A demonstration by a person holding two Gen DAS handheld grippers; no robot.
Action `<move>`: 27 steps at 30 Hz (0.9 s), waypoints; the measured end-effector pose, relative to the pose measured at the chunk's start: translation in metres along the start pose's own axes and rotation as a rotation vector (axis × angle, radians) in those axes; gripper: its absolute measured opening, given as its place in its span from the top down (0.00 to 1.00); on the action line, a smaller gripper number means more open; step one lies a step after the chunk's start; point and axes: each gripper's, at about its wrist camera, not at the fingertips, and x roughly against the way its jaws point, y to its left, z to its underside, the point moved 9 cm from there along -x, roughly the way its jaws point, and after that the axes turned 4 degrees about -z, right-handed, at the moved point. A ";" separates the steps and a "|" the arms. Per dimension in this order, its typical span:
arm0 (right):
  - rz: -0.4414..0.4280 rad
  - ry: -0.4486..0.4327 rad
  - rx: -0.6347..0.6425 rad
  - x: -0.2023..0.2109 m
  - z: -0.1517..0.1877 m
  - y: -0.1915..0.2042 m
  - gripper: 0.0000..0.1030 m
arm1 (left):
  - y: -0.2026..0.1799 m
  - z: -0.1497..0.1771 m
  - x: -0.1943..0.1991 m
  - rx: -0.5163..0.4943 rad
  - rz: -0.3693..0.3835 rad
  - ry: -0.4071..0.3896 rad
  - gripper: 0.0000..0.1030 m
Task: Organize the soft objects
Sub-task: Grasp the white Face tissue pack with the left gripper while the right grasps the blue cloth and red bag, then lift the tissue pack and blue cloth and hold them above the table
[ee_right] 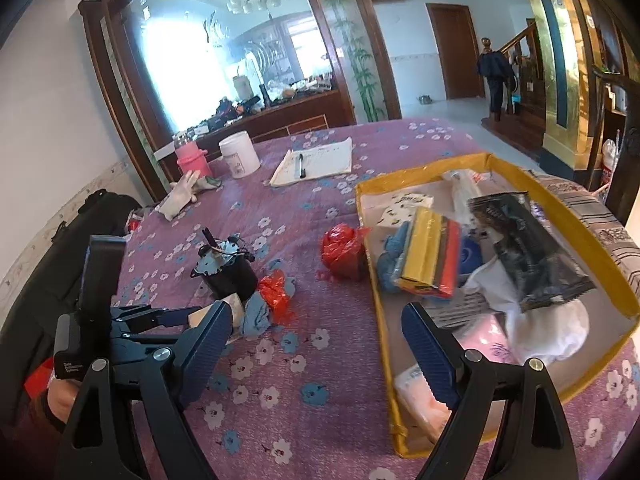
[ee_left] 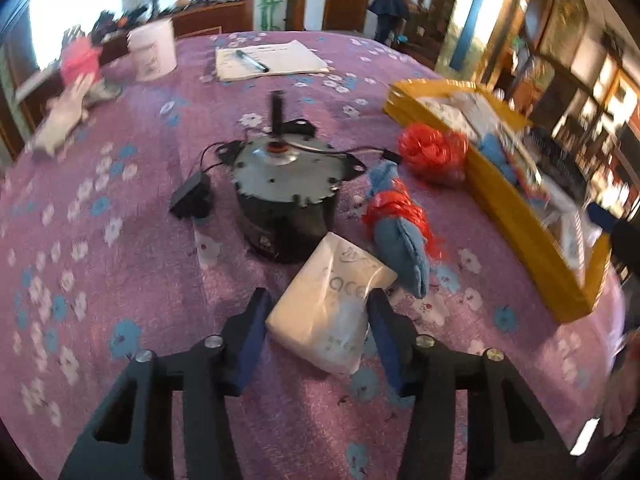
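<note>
A white tissue pack (ee_left: 330,308) lies on the purple flowered tablecloth between the jaws of my left gripper (ee_left: 318,306), which close on its sides. A blue cloth wrapped in red plastic (ee_left: 400,224) lies just right of it, and a red plastic bag (ee_left: 434,150) sits beside the yellow tray (ee_left: 516,216). My right gripper (ee_right: 316,328) is open and empty, hovering over the near left rim of the yellow tray (ee_right: 382,292), which holds sponges (ee_right: 430,256), a black packet (ee_right: 524,248) and white soft items. The left gripper (ee_right: 208,316) shows at left in the right wrist view.
A black motor with wires (ee_left: 286,196) stands on the cloth behind the tissue pack. At the far side are a white cup (ee_left: 152,50), a pink bottle (ee_right: 192,158), a white glove (ee_right: 180,196) and a notepad with a pen (ee_right: 316,160).
</note>
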 end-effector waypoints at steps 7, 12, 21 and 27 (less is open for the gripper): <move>-0.002 0.075 0.073 -0.031 -0.006 0.030 0.13 | 0.031 0.022 0.026 0.074 0.008 -0.045 0.64; -0.030 0.164 0.063 -0.076 -0.002 0.048 0.17 | 0.041 0.024 0.028 0.085 0.014 -0.068 0.63; 0.045 0.285 0.037 -0.142 0.020 0.035 0.60 | 0.033 0.024 0.017 0.050 -0.034 -0.065 0.37; 0.067 0.152 0.037 -0.115 0.007 0.022 0.64 | 0.037 0.022 0.015 0.050 -0.078 -0.076 0.55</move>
